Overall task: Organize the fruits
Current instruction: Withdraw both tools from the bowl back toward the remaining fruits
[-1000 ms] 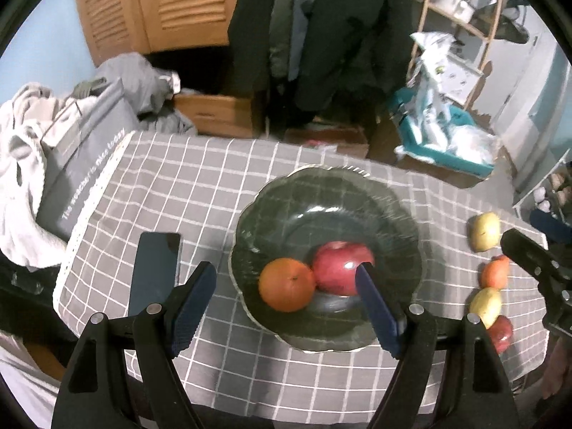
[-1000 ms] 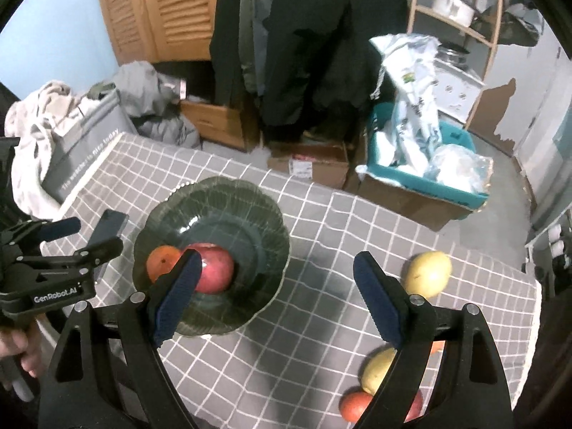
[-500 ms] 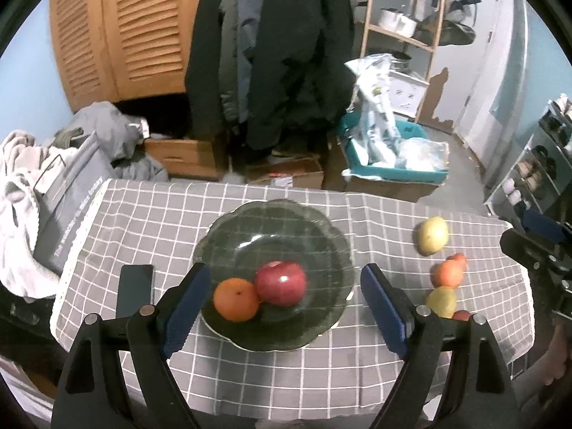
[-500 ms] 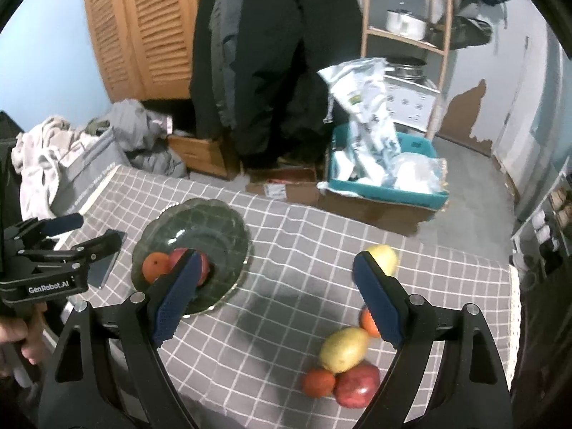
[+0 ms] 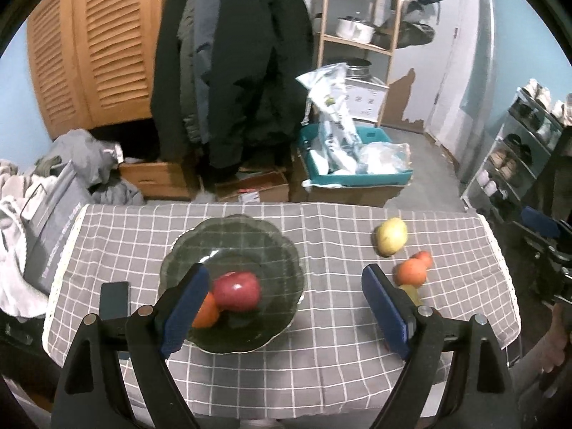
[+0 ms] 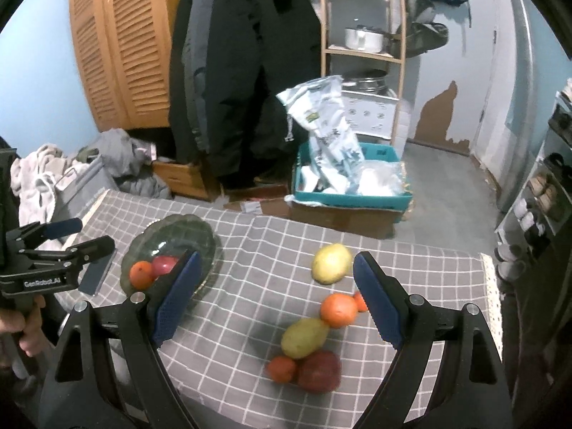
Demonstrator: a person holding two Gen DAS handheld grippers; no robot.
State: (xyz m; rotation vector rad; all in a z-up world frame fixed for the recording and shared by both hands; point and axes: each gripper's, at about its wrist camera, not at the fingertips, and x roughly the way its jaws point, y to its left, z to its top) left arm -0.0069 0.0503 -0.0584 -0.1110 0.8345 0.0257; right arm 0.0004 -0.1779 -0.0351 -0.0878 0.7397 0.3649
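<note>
Both wrist views look steeply down from the near table edge, sharing the plate (image 5: 228,236) and loose fruit.

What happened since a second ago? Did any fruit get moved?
No fruit moved. Both grippers pulled back and up from the table, so more of the room shows. The left gripper opened a bit wider, and the right gripper is open too; both are empty. The red apple and an orange stayed in the green bowl; the other fruit stayed on the checked cloth.

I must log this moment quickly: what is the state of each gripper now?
Left gripper: open, holding nothing, above the table.
Right gripper: open, holding nothing, above the loose fruit.
</note>
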